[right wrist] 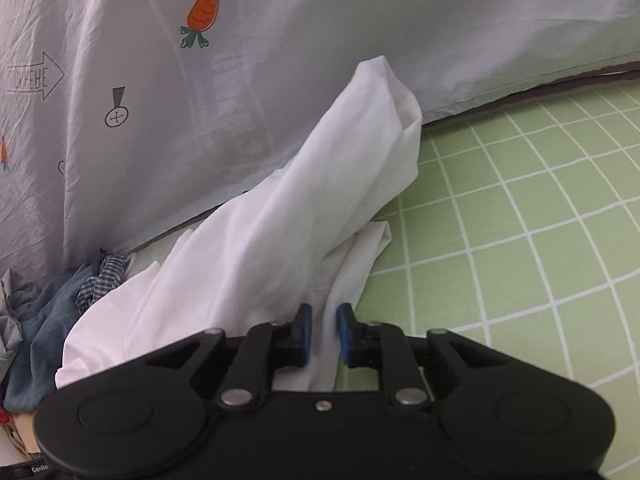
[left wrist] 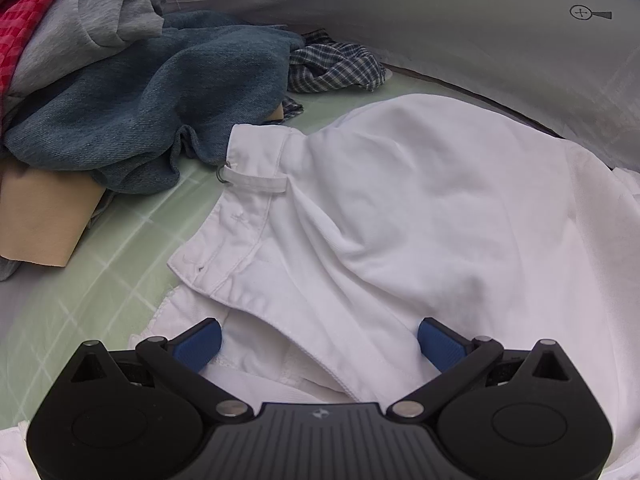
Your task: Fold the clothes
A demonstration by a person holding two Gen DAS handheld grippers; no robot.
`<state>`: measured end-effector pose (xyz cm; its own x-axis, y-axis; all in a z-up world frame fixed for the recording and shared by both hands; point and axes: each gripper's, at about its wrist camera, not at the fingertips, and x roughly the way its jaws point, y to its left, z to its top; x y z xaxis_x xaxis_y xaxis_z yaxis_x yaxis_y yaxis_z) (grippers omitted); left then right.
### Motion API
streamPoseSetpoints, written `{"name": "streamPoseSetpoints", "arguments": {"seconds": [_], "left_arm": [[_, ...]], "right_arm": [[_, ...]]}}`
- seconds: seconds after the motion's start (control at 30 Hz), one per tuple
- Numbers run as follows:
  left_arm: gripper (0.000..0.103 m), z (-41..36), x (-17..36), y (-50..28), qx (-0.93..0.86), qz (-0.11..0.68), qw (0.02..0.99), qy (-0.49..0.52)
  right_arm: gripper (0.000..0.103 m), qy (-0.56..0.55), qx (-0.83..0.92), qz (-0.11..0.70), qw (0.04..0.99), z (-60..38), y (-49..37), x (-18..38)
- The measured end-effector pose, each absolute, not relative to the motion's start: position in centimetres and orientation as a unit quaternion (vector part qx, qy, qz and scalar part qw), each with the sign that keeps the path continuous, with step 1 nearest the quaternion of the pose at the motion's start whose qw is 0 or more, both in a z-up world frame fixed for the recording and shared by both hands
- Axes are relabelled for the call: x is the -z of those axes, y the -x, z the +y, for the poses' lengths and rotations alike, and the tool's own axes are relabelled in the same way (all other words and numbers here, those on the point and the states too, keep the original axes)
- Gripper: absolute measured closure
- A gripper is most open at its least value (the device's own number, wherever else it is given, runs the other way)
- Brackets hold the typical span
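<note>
Left gripper (left wrist: 319,340) jaws gape over smooth white trousers (left wrist: 400,220); right gripper (right wrist: 323,332) jaws pinch a rumpled leg.

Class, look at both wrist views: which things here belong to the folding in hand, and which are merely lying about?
In the job:
white garment
left gripper, jaws open over it
right gripper, jaws closed on its cloth
green checked sheet beneath

Lying about:
blue denim
grey garment
plaid shirt
red checked cloth
carrot-print fabric
</note>
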<state>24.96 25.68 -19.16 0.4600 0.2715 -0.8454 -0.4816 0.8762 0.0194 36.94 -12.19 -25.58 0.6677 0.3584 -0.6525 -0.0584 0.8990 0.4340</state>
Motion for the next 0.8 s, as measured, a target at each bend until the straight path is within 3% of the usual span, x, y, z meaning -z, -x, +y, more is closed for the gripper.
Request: {"name": "streamPoseSetpoints", "arguments": {"seconds": [0.27,0.63,0.67,0.73,0.77,0.8], "left_arm": [[0.0,25.7,19.1,-25.0,-0.218,0.472,0.847,0.111],[0.0,25.5,19.1,-25.0,-0.214,0.468,0.851,0.108],[0.0,25.5,19.1,-25.0,-0.214,0.468,0.85,0.109],[0.0,25.5,19.1,-25.1,-0.215,0.469,0.85,0.11],[0.0,25.5,19.2,-25.1,-0.215,0.47,0.849,0.11],[0.0,25.5,19.2,-25.2,-0.214,0.471,0.848,0.111]], "right_arm": [[0.102,-0.188,-0.018,0.313,0.931,-17.7,-35.0,21.0],[0.101,-0.034,0.279,0.173,0.944,-30.5,-29.5,12.0],[0.096,-0.016,0.306,0.187,0.933,-31.4,-29.6,12.3],[0.066,0.003,0.345,0.213,0.914,-32.9,-29.4,13.0],[0.043,-0.009,0.344,0.223,0.912,-33.4,-28.9,13.5],[0.031,-0.021,0.343,0.234,0.91,-34.0,-28.3,14.0]]}}
